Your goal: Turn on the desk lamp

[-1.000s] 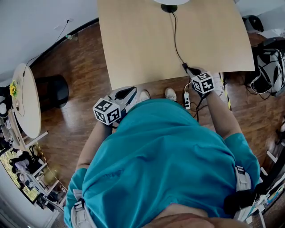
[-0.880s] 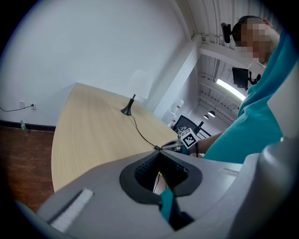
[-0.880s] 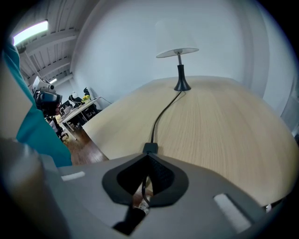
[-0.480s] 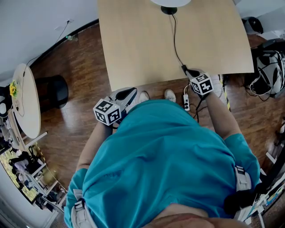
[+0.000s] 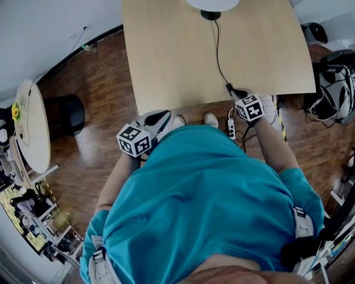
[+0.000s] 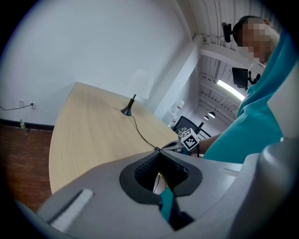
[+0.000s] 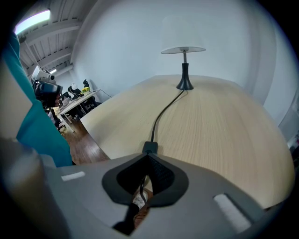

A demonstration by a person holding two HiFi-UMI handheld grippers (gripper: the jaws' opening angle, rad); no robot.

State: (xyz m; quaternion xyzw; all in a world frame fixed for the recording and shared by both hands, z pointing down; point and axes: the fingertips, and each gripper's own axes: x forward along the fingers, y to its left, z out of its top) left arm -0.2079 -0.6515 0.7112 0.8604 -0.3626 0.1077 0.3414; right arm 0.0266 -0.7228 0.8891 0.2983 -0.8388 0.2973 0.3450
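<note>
The desk lamp stands at the far edge of the wooden table, with a white shade and a black base. Its black cord runs to an inline switch near the table's front edge. My right gripper is shut, its tips right at that switch; the lamp shows straight ahead, its shade unlit. My left gripper is shut and holds nothing, just off the table's front edge, left of the switch. In the left gripper view its tips meet, with the lamp base beyond.
A white power strip and loose cables lie on the wood floor under the right gripper. Bags and cables sit at the right, a black bin and a round table at the left. The person's teal shirt fills the foreground.
The right gripper has shifted slightly left and back along the table's front edge, staying at the switch. The left gripper has not moved.
</note>
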